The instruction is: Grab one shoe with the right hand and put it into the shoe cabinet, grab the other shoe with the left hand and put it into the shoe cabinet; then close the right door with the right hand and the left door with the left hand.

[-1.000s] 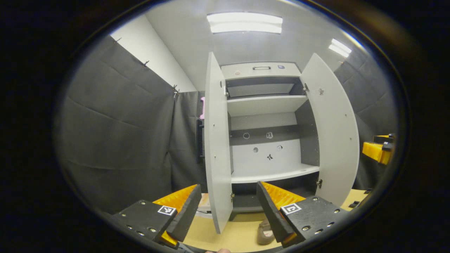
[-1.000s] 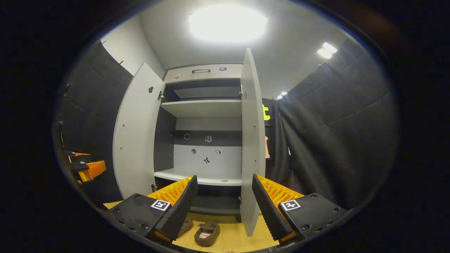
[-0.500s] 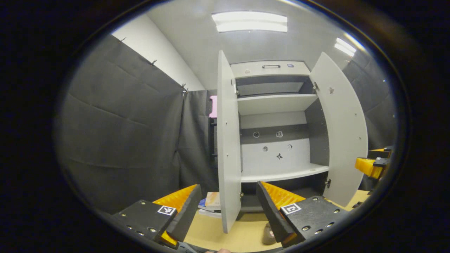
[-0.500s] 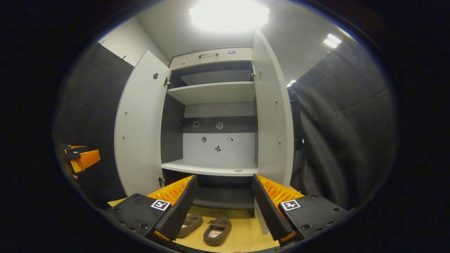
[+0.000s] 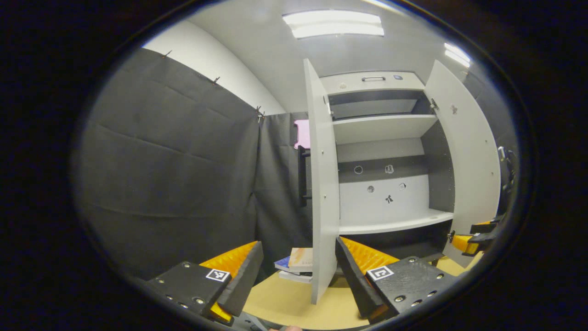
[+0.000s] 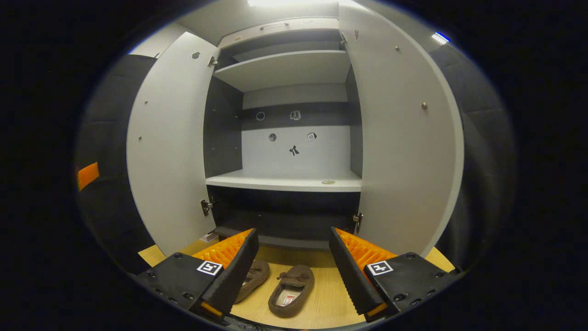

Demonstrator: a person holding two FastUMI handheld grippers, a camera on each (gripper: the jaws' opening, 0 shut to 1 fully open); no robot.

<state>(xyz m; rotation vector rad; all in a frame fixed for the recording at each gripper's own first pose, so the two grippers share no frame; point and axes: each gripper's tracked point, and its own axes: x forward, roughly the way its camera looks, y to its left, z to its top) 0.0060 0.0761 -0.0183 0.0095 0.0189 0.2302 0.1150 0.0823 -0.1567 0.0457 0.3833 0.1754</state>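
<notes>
Two brown slipper shoes lie on the wooden floor in front of the open shoe cabinet (image 6: 285,183). One shoe (image 6: 291,289) is in full sight; the other shoe (image 6: 254,276) is partly hidden behind a finger. My right gripper (image 6: 292,234) hangs open above them, holding nothing. The left door (image 6: 165,147) and the right door (image 6: 404,138) both stand wide open. My left gripper (image 5: 297,246) is open and holding nothing, in front of the left door's edge (image 5: 321,184). The right gripper (image 5: 468,240) shows at the far right of the left gripper view, and part of the left gripper (image 6: 87,174) at the left of the right gripper view.
A small stack of books (image 5: 296,264) lies on the floor left of the cabinet. Black cloth walls (image 5: 174,174) close in on both sides. The cabinet's middle shelf (image 5: 395,223) and its upper shelf (image 6: 285,69) are bare.
The right gripper view has moved closer to the cabinet and tipped down, so both shoes show more fully. The left gripper view has swung left: the shoe left its sight and the books came in.
</notes>
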